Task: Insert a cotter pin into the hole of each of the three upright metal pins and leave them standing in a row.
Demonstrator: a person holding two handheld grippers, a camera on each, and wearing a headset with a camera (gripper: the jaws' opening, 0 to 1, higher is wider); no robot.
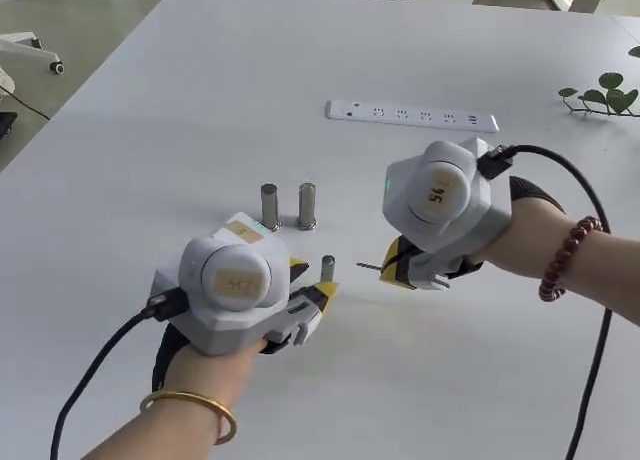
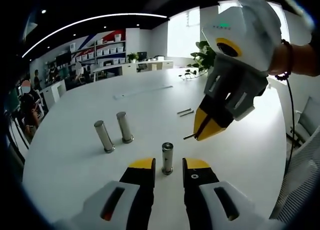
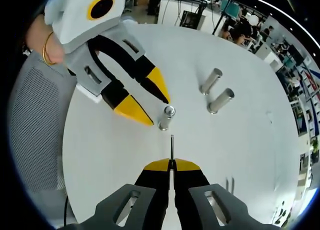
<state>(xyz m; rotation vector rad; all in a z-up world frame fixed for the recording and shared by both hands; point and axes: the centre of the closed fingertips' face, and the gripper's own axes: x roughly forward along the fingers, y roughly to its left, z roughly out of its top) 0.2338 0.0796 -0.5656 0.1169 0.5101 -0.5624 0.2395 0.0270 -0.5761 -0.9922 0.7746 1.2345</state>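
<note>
The nearest metal pin (image 2: 167, 158) is seen upright on the white table (image 1: 200, 100), a short dull-silver cylinder with a flat bright top and a slightly wider foot. Its cross hole cannot be made out. It is flanked by the yellow-tipped jaws of the left gripper (image 1: 312, 280), which are held apart and are not closed on it. In the right gripper view one jaw tip lies just beside the pin, and contact cannot be judged.

A thin dark cotter pin (image 3: 172, 147) is clamped between the shut jaws of the right gripper (image 3: 171, 163). It sticks out beyond their tips, is aimed at the near pin and stops just short of it.

The two other metal pins (image 1: 270, 207) (image 1: 307, 206) stand side by side farther back, close together and of the same make. Spare cotter pins (image 2: 184, 111) lie flat on the table beyond.

A round yellowish label with reddish characters is carried on each grey housing, too blurred to be read. A white power strip (image 1: 411, 114) lies farther off.
</note>
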